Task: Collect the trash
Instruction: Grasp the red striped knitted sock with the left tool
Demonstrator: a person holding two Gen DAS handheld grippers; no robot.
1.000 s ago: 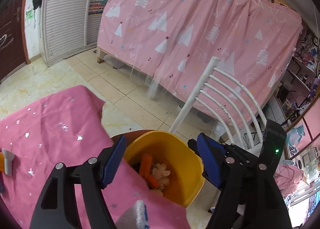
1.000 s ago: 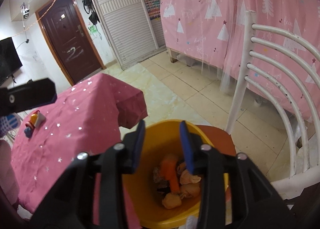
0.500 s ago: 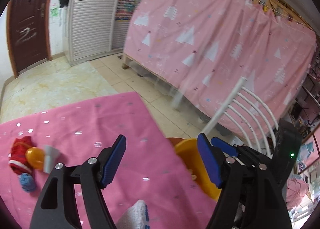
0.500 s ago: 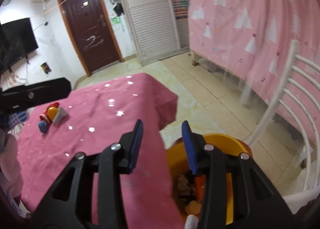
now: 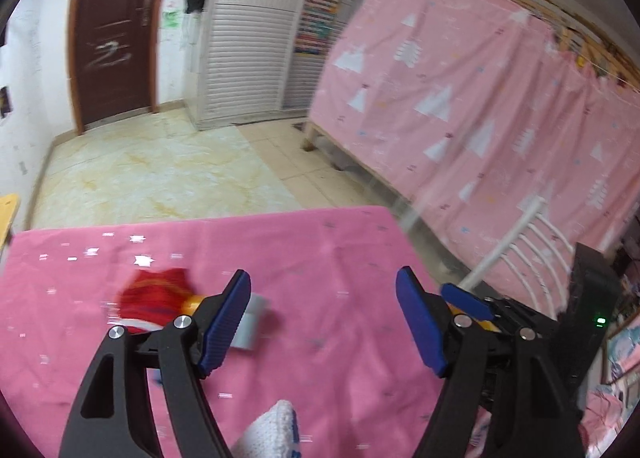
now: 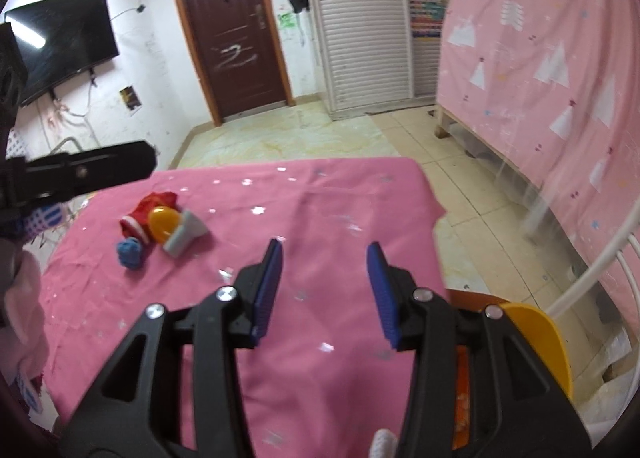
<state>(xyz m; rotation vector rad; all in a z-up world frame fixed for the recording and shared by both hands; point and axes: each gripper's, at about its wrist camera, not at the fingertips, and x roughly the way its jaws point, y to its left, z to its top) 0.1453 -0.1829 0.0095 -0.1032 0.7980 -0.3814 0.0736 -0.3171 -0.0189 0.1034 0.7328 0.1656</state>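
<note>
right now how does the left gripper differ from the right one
The left gripper stands wide open, while the right gripper has a narrower gap and its jaws are opening. The left gripper is close to the pile of red cloth, yellow ball and grey cup; the right gripper is further from it, beside the yellow bin. Both have blue pads, hold nothing and hover over the pink tablecloth.

My view is evenly lit and fairly bright, with no hard shadows on the pink tablecloth [image 5: 320, 258]. The television [image 6: 60, 45] at far left catches a streak of glare. My left camera smears with motion blur; the right is sharper. Both bend straight lines and darken at the rim.
</note>
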